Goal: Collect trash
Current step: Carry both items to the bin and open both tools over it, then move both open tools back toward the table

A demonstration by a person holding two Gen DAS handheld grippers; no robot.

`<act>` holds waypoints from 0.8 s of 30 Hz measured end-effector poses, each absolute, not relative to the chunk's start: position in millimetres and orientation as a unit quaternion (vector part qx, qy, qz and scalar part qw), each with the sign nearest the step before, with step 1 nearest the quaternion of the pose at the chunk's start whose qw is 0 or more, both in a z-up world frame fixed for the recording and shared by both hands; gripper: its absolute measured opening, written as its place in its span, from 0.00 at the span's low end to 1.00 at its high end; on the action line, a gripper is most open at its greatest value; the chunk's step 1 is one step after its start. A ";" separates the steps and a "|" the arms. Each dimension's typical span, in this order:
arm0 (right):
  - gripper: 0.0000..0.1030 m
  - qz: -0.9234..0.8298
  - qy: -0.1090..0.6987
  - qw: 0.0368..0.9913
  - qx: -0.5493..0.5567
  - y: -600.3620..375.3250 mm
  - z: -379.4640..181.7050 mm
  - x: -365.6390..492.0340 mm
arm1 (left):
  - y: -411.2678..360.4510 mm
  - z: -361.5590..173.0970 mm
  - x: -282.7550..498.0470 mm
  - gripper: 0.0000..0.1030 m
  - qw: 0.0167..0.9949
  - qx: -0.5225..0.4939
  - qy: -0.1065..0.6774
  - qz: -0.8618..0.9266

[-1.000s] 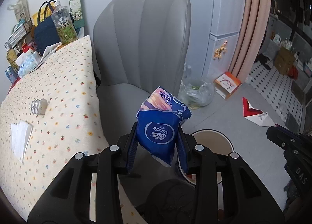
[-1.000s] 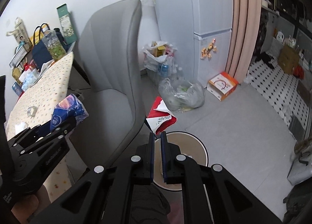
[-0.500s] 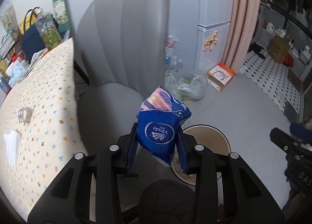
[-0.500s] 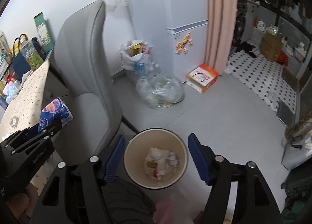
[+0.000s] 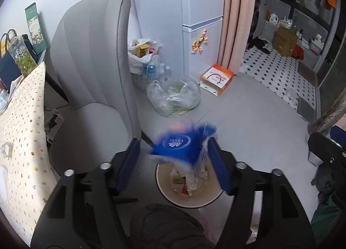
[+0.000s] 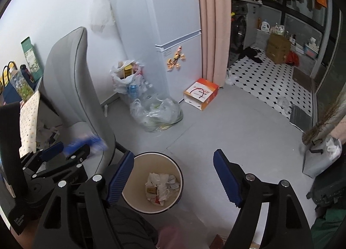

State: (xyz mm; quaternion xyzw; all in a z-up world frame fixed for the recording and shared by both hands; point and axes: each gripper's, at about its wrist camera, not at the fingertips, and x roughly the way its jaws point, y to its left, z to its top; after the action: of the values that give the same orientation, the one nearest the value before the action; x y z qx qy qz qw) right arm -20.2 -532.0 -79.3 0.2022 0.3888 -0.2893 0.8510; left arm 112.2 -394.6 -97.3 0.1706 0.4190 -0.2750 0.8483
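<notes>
a: why is the left gripper [image 5: 173, 166] parked right over the bin [image 5: 214, 197]?

b: so the blue wrapper [image 5: 180, 148] falls straight in, i'd say. its jaws are opening, and the wrapper sits blurred between them with a gap on its left side. it looks loose, above the rim.

a: and the right gripper [image 6: 173, 176]?

b: spread wide, widening a little more, nothing between its pads. it hangs over the same bin [image 6: 138, 162].

a: what's the wrapper like?

b: thin crinkly plastic film, glossy blue with a white round logo and a pinkish top. light stuff that may flutter.

a: the bin?

b: round, smooth cream wall, dark rim, crumpled white paper and scraps at the bottom. it stands on grey floor just beside a padded grey chair [image 5: 93, 58].
</notes>
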 end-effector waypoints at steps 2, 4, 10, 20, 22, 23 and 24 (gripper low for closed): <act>0.73 -0.290 0.389 0.851 0.203 -532.4 -80.6 -21.4 | -394.4 -96.9 112.0 0.78 0.848 0.170 0.420 -0.276; 0.73 -0.285 0.389 0.852 0.205 -531.0 -82.5 -21.0 | -389.0 -95.0 114.0 0.81 0.850 0.168 0.419 -0.272; 0.76 -0.273 0.382 0.859 0.201 -520.6 -77.3 -18.5 | -364.0 -78.8 117.5 0.90 0.868 0.151 0.405 -0.245; 0.91 -0.248 0.367 0.881 0.166 -480.1 -55.6 -5.4 | -292.3 -50.4 121.4 0.93 0.896 0.109 0.383 -0.197; 0.92 -0.238 0.362 0.888 0.155 -465.6 -49.7 -3.3 | -275.7 -44.9 122.2 0.93 0.901 0.099 0.378 -0.187; 0.92 -0.232 0.360 0.891 0.149 -457.0 -46.4 -0.5 | -267.0 -42.4 122.4 0.93 0.904 0.094 0.376 -0.182; 0.92 -0.228 0.358 0.894 0.146 -451.7 -42.7 3.2 | -260.5 -40.6 122.0 0.93 0.906 0.090 0.374 -0.177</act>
State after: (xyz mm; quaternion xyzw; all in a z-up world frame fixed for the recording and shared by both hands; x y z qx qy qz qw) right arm 3.2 -451.7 -42.7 0.1460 0.3584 -0.2278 0.8935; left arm 122.0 -260.5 -40.6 0.0904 0.3741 -0.1772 0.9058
